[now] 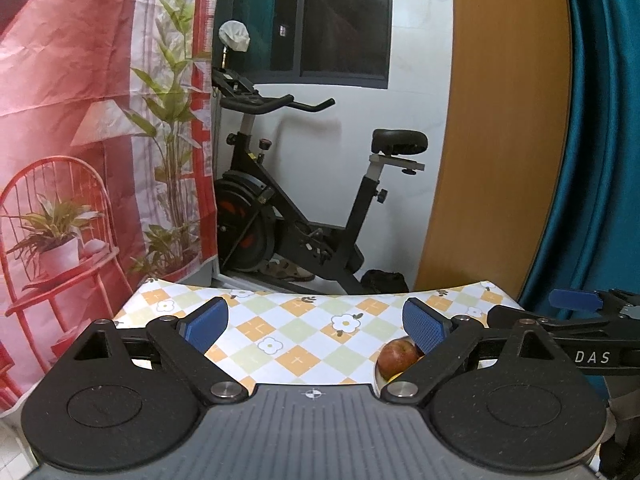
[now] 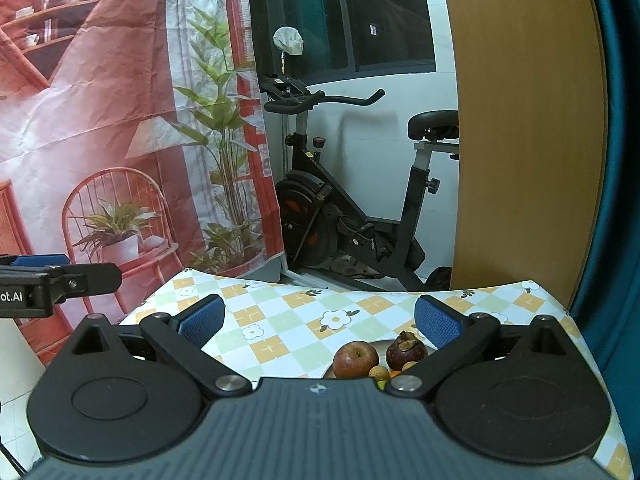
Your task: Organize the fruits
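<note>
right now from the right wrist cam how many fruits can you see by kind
apple: 1
mangosteen: 1
small tan round fruit: 1, maybe 2
orange piece: 1, mostly hidden
green piece: 1, mostly hidden
total: at least 5; the gripper body hides the rest

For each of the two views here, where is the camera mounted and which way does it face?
Left wrist view: on the left gripper, facing across the checked floral tablecloth toward a black exercise bike; the right gripper shows at right.
Right wrist view: on the right gripper, same heading; the left gripper shows at left.
Shared: red apple, tablecloth, bike.
</note>
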Demonstrator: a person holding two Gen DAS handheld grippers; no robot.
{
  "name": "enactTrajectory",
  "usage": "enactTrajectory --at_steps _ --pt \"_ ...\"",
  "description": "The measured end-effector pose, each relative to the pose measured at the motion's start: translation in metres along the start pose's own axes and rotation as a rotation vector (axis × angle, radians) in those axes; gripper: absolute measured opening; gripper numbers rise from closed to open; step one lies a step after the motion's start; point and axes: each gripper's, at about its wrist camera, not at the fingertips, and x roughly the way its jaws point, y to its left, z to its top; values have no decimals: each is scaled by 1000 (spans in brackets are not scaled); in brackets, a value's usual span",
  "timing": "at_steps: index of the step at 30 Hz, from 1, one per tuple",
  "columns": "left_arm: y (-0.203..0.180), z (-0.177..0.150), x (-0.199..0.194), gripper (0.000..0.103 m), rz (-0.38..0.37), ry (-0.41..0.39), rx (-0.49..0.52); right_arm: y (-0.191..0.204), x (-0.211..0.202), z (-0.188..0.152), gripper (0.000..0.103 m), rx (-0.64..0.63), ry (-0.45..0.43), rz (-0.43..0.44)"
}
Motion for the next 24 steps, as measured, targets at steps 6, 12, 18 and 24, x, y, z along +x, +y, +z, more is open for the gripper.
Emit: enactTrajectory --at_steps 6,12,18,24 --pt "-2 1 -4 96 9 -7 2 -1 -1 0 103 1 0 -5" --pt "-2 3 -5 96 9 -5 -1 -1 -2 1 103 2 0 -4" --pt "-1 4 -6 96 18 -8 -1 -2 -2 2 103 3 -1 -8" --pt "-2 6 -9 96 24 -13 -2 -3 -2 4 103 6 -3 -11"
